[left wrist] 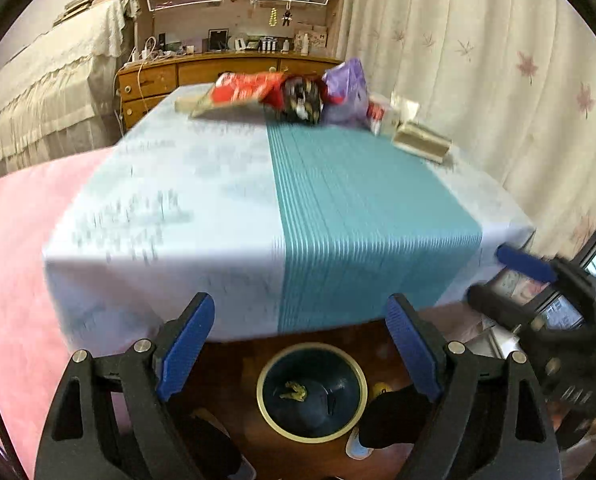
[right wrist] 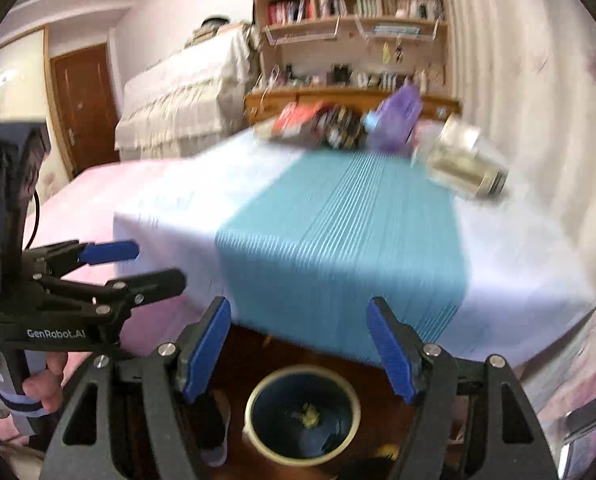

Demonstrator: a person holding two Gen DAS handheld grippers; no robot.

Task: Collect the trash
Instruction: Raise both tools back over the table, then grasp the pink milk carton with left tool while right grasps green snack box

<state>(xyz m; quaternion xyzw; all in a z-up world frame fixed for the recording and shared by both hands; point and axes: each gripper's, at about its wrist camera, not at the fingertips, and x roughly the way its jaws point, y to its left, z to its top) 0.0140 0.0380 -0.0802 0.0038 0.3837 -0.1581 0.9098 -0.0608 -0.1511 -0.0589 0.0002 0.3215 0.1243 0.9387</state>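
Table point(left wrist: 178, 184): trash pile point(left wrist: 290, 96) heaped at twelve o'clock, far edge. Bin point(left wrist: 311, 390) stood at six, below near edge. Left gripper point(left wrist: 301, 344) and right gripper point(right wrist: 299, 346) both spread, empty. Best reached over, pinching one wrapper squarely.

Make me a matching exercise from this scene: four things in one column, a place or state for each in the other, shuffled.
Things:
1. round dark bin with a cream rim
2. crumpled purple plastic bag
3. clear glass jar
4. left tool

Places or states:
A. far end of the table, in the wrapper pile
B. jaws open, empty
C. lying on its side on the tablecloth
D. on the floor below the table edge

Pairs: 1-D, 2-A, 3-C, 4-B
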